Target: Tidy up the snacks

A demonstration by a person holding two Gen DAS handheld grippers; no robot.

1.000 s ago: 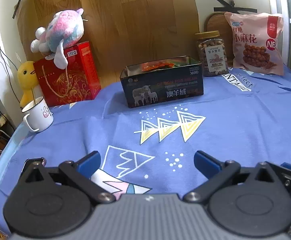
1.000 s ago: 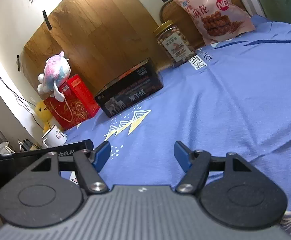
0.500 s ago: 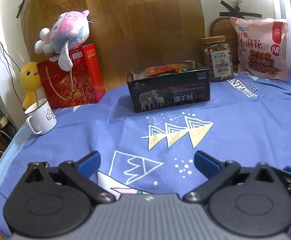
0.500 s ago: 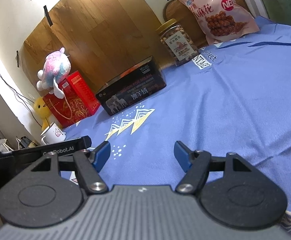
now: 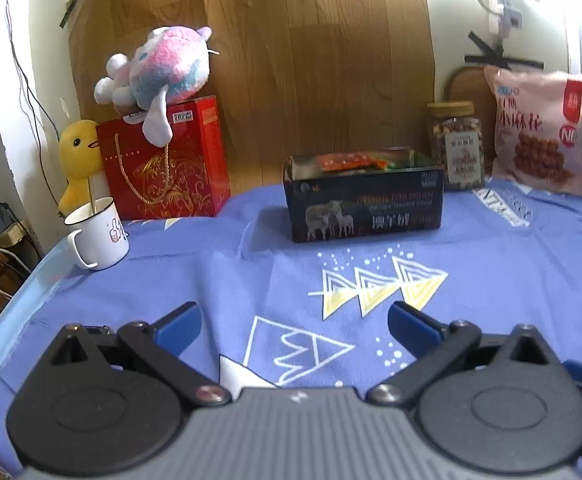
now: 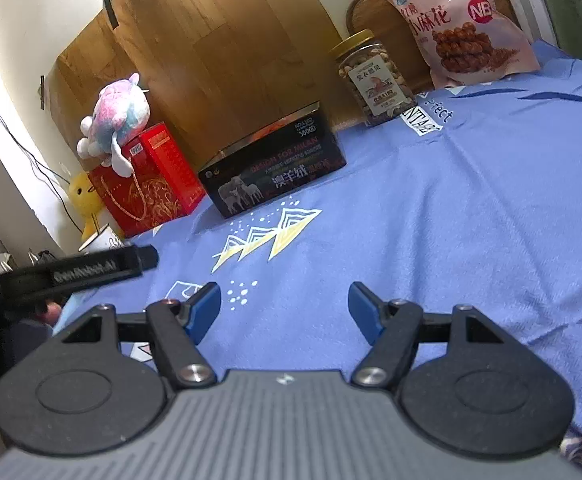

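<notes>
A dark open box [image 5: 365,204] with sheep printed on its side stands at the back of the blue cloth; orange snack packets [image 5: 347,161] show inside it. It also shows in the right wrist view [image 6: 275,166]. A nut jar [image 5: 456,145] [image 6: 375,78] and a pink snack bag [image 5: 539,132] [image 6: 457,22] stand to its right. My left gripper [image 5: 293,326] is open and empty, well short of the box. My right gripper [image 6: 285,312] is open and empty over the cloth.
A red gift bag [image 5: 167,160] with a plush toy [image 5: 159,70] on top stands at the back left, beside a yellow duck [image 5: 77,160] and a white mug [image 5: 99,234]. The table edge [image 5: 15,304] curves at the left. The left gripper's body [image 6: 75,272] shows in the right wrist view.
Both grippers have drawn back and tilted up a little, so the box and snacks sit lower and smaller in view. Both stay open and empty.
</notes>
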